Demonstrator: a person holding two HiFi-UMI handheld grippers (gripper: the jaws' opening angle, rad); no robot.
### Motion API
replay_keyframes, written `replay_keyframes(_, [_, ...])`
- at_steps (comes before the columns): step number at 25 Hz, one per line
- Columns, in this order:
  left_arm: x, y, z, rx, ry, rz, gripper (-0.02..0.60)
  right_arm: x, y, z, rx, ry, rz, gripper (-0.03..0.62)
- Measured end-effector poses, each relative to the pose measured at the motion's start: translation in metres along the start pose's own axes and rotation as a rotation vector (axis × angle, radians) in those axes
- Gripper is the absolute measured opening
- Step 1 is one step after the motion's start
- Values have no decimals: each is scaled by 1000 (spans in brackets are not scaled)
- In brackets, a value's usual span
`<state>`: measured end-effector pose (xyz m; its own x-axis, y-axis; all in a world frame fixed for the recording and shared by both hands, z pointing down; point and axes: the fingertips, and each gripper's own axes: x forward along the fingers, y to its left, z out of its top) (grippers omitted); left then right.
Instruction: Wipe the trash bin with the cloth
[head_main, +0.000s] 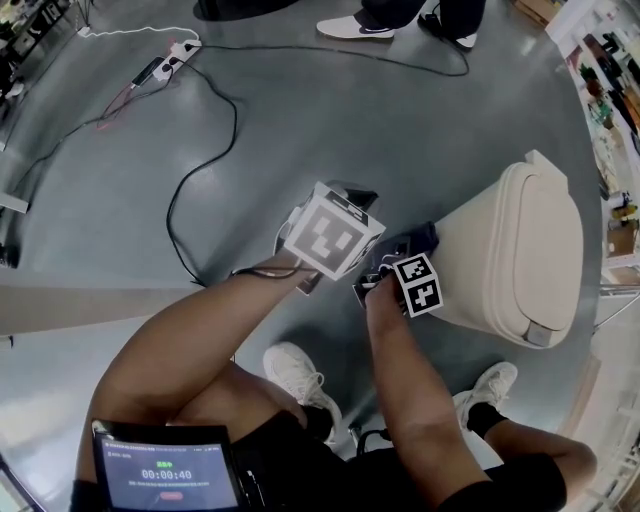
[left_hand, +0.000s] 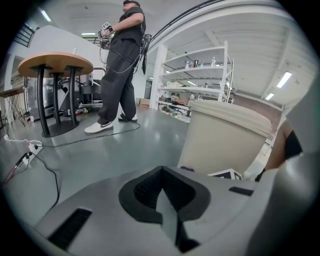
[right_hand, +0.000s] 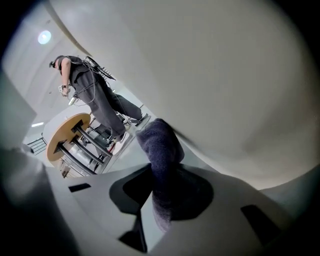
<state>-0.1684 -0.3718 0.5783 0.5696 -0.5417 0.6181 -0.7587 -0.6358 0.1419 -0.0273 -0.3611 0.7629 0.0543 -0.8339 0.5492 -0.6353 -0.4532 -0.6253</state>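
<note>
Beige trash bin (head_main: 520, 250) stands upright, lid closed; dark blue cloth (right_hand: 160, 150) bunched against its side

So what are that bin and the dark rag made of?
The trash bin looks like smooth beige moulded plastic: even matte sheen, rounded edges. The cloth seems dark blue fuzzy fabric, perhaps microfibre or terry; fine nap shows on its surface.

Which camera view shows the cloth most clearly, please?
The right gripper view: the dark cloth fills the right gripper's shut jaws, against the trash bin. The head view shows a dark edge; the left gripper view barely a sliver.
</note>
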Motion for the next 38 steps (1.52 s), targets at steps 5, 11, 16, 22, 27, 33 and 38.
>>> replay_keyframes(5, [-6,4,8,10,-16,25,-2,-30,45,-17,2,47,169,75])
replay_keyframes(11, [-20,-2,27,10,-55,59,-3,-101,125,-6,-243,49,487,75])
replay_keyframes(16, [-37,-22,32,34,-55,76,-2,-181,162,10,-531,43,719,75])
replay_keyframes(22, [-71,-62,40,46,-79,111,-3,-293,185,63,-801,-118,871,75])
replay_keyframes(27, [-106,-109,73,98,-163,148,-3,-356,207,145,-865,-190,915,75])
replay_keyframes(33, [-152,-179,127,79,-318,171,-2,-407,188,239,-893,-231,870,75])
replay_keyframes(38, [-169,-252,154,160,-399,167,-2,-442,163,300,-941,-224,833,75])
